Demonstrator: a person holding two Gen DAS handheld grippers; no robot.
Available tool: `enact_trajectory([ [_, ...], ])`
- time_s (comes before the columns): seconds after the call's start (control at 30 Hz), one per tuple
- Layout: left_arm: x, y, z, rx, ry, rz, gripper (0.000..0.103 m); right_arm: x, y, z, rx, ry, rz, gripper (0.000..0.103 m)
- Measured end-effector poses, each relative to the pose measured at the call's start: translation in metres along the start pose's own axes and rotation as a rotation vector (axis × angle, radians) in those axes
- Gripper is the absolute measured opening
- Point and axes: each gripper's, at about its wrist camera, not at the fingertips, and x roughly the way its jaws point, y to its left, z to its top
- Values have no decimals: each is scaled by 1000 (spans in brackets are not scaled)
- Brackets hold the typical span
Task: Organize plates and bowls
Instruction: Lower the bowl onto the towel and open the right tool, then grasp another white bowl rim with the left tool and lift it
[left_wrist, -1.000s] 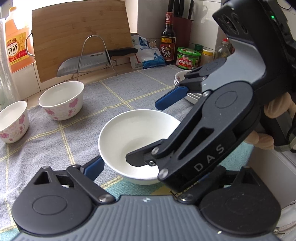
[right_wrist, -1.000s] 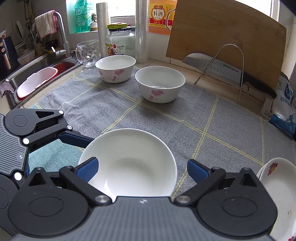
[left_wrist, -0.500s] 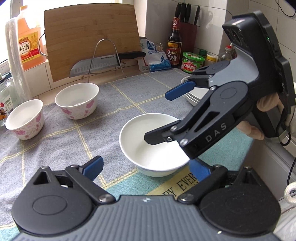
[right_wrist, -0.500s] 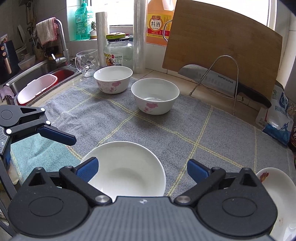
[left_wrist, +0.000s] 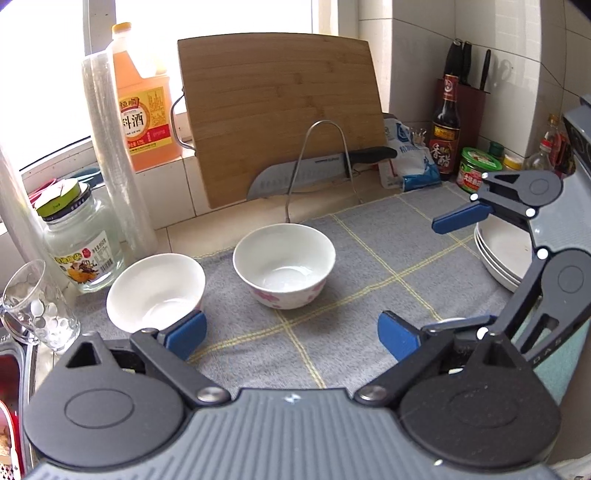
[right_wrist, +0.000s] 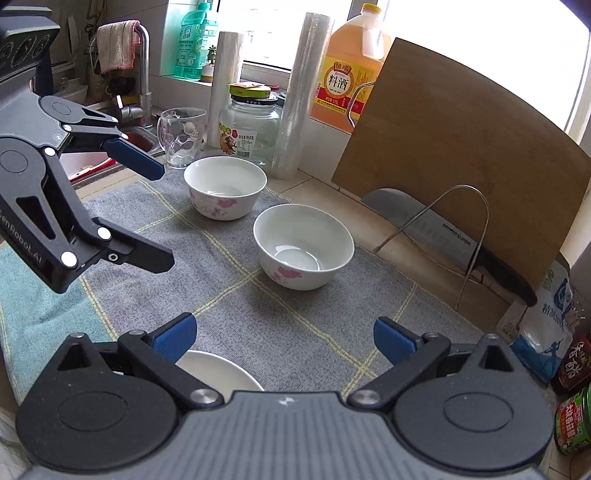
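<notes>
We hold both grippers over the grey checked cloth that covers the table. Our left gripper has its blue-padded fingers spread wide apart with nothing between them. Our right gripper is spread just as wide and is likewise empty.

Two flowered bowls stand upright on the cloth toward its far edge. In the left wrist view, the nearer flowered bowl sits ahead of the left gripper, roughly mid-cloth, and the second flowered bowl sits to its left, close to the cloth's left edge and partly behind the left finger pad. The two bowls are near each other but apart. A plain white bowl lies at the near edge of the cloth, mostly hidden under the right gripper's left finger. A stack of white plates rests at the right edge of the cloth, behind the right gripper's upper finger as seen from the left.

Along the back of the table, a wooden cutting board leans upright, with a knife resting in a wire stand in front of it. A glass jar and a clear mug stand beyond the cloth's far left corner.
</notes>
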Motion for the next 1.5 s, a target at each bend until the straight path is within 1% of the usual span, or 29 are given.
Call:
enact_trajectory([
  [0.17, 27, 13, 20, 2, -6, 26, 99, 21, -9, 12, -20, -3, 16, 103],
  [0.23, 39, 16, 26, 4, -4, 26, 99, 30, -12, 15, -23, 6, 22, 103],
  [0.3, 51, 21, 32, -9, 3, 7, 99, 37, -13, 17, -33, 9, 8, 103],
  [0.47, 85, 32, 44, -41, 38, -10, 98, 55, -21, 23, -41, 15, 24, 103],
  [0.67, 114, 33, 56, -30, 66, -41, 95, 80, -36, 31, 2, 34, 48, 103],
  [0.8, 127, 31, 60, -23, 76, -71, 89, 95, -40, 33, 23, 47, 71, 103],
  [0.87, 134, 32, 61, -24, 89, -87, 83, 101, -41, 34, 26, 53, 79, 103],
  [0.9, 136, 32, 61, -27, 95, -89, 82, 103, -41, 34, 26, 56, 83, 102],
  [0.97, 142, 34, 61, -40, 111, -85, 77, 108, -41, 35, 24, 60, 95, 102],
  [1.03, 146, 35, 61, -43, 118, -89, 75, 110, -41, 36, 24, 57, 106, 100],
  [1.07, 147, 35, 61, -45, 120, -90, 73, 113, -42, 37, 24, 58, 112, 99],
  [1.13, 150, 36, 60, -48, 127, -99, 70, 116, -42, 38, 25, 64, 118, 95],
  [1.2, 152, 36, 60, -44, 134, -105, 69, 121, -42, 39, 27, 71, 121, 88],
  [1.23, 153, 36, 60, -40, 135, -104, 69, 122, -42, 39, 28, 70, 122, 87],
  [1.5, 158, 39, 59, -42, 150, -127, 66, 125, -42, 42, 23, 66, 130, 86],
])
